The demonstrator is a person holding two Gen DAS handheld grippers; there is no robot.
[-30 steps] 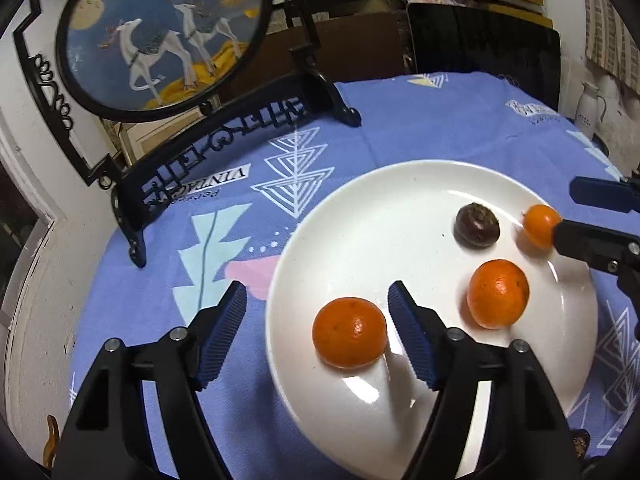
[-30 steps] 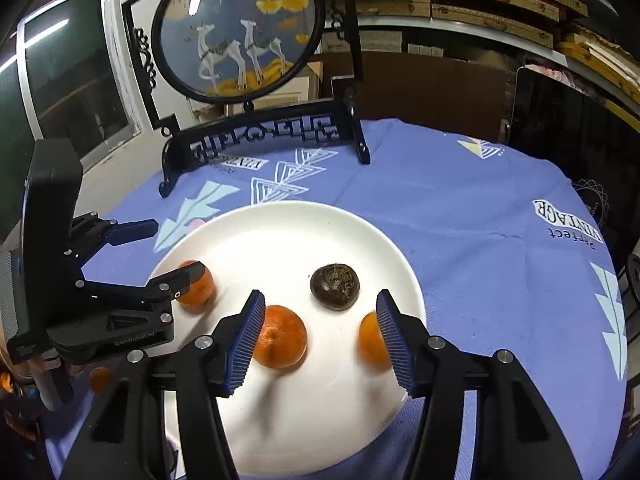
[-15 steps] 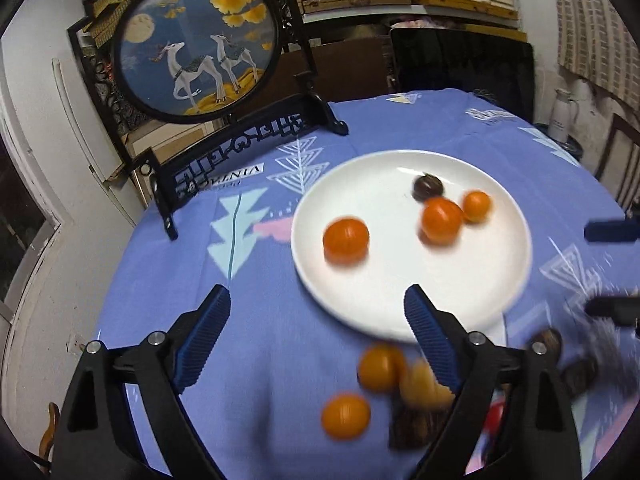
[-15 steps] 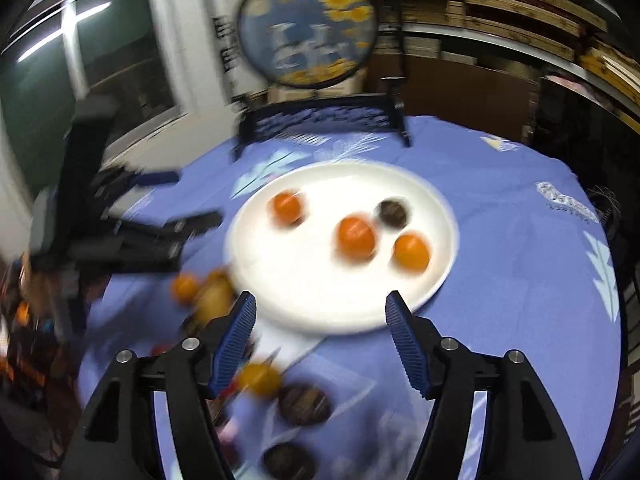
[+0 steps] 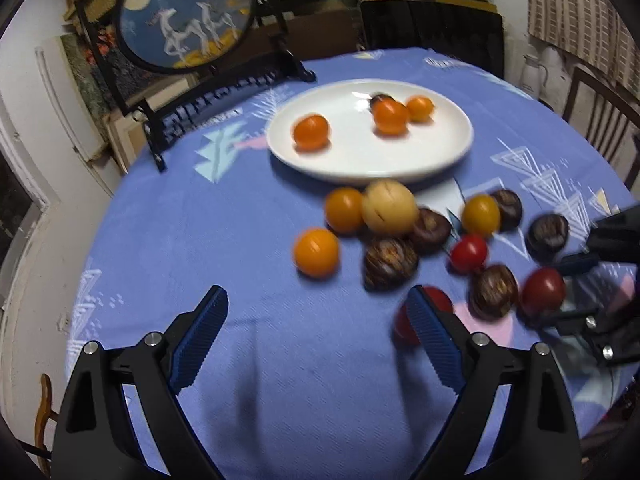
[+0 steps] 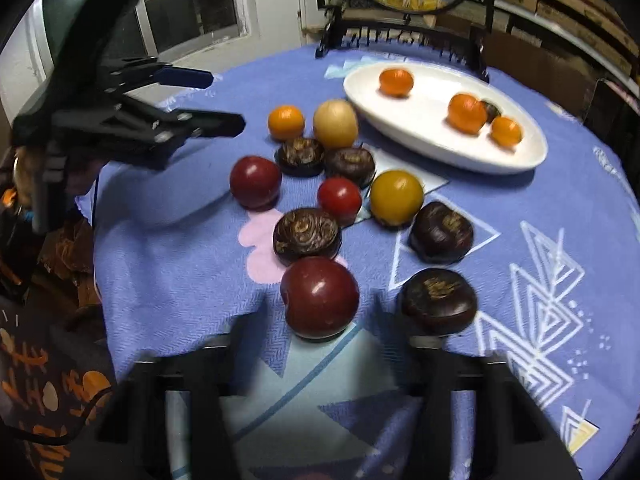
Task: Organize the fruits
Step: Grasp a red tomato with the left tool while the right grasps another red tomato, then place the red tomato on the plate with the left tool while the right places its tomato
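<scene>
A white plate [image 5: 448,156] [image 6: 532,156] holds three orange fruits [image 5: 311,132] and one dark one. Loose fruit lies on the blue cloth in front of it: oranges [image 5: 316,252], a tan fruit [image 5: 388,206], red tomatoes [image 6: 320,298] and dark water chestnuts [image 6: 438,300]. My left gripper [image 5: 316,336] is open and empty over bare cloth, just short of the pile. My right gripper [image 6: 324,344] is open, its fingers low and blurred, on either side of a dark red tomato at the near edge.
A round painted screen on a black carved stand [image 5: 188,12] stands behind the plate. The table edge drops off at the left [image 5: 100,208]. A dark chair [image 5: 432,28] and shelves sit at the back.
Both grippers have pulled back from the plate toward the near side of the table. The loose fruit pile is now in view. Both stay open and empty.
</scene>
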